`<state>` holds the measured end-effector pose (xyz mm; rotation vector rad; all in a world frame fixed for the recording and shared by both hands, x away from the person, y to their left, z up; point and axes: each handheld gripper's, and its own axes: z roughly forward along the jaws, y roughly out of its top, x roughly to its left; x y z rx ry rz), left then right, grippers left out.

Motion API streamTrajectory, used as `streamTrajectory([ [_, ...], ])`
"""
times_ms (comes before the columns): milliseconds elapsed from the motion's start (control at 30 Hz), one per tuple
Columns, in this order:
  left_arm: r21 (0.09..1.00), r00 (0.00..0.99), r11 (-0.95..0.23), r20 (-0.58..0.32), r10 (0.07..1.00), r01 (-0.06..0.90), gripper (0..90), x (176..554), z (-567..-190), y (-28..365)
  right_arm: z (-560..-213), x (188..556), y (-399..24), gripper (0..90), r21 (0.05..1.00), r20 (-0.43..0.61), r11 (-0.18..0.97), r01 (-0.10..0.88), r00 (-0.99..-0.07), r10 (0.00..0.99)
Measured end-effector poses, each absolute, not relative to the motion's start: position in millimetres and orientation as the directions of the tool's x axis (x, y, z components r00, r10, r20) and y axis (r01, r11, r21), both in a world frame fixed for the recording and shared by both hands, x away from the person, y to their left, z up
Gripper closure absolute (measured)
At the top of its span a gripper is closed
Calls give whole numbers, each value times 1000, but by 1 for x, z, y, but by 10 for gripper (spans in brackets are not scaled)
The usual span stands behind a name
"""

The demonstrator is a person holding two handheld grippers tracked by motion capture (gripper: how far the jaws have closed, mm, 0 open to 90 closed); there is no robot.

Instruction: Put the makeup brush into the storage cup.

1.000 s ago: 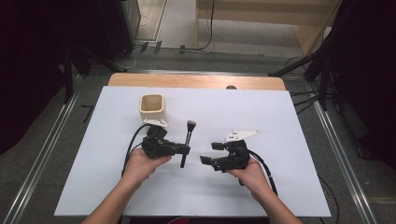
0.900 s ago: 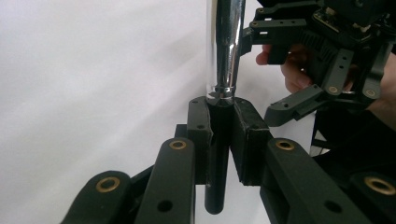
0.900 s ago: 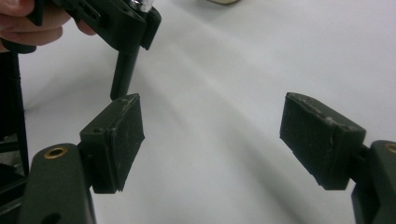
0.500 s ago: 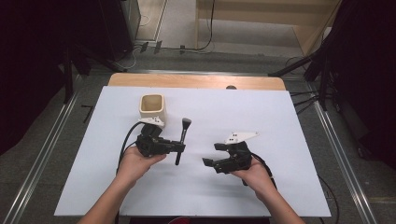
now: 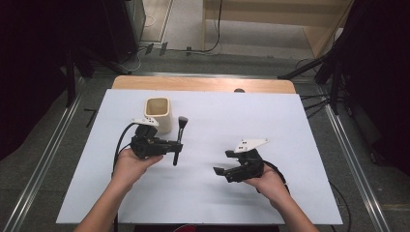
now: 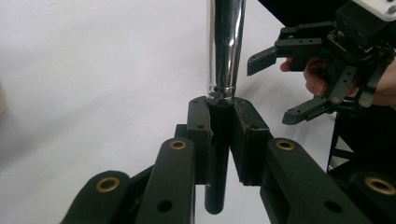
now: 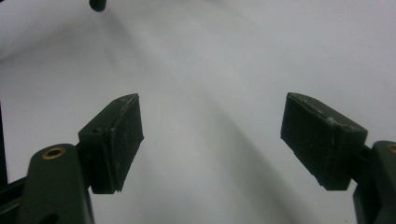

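White tabletop [image 5: 203, 193], grey floor [image 5: 43, 159]

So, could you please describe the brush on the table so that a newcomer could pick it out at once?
Start at the white table and find the cream cup near its far left. Just right of the cup, the left gripper is shut on the makeup brush, on its black handle. It is the slim stick with a shiny silver collar and dark bristles; the right gripper stands open and holds nothing.

A white sheet [image 5: 290, 121] is covering the desk [image 5: 203, 83]; black cables [image 5: 193, 48] are lying on the floor beyond.
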<state>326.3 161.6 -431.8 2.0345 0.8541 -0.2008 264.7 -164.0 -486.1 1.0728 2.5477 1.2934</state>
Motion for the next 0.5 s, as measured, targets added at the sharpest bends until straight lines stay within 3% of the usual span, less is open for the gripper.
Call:
streamTrajectory([
  [500, 691, 743, -345, -424, 518, 635, 792, 329, -426, 176, -491, 253, -174, 222, 676, 180, 490, 551, -768, 615],
])
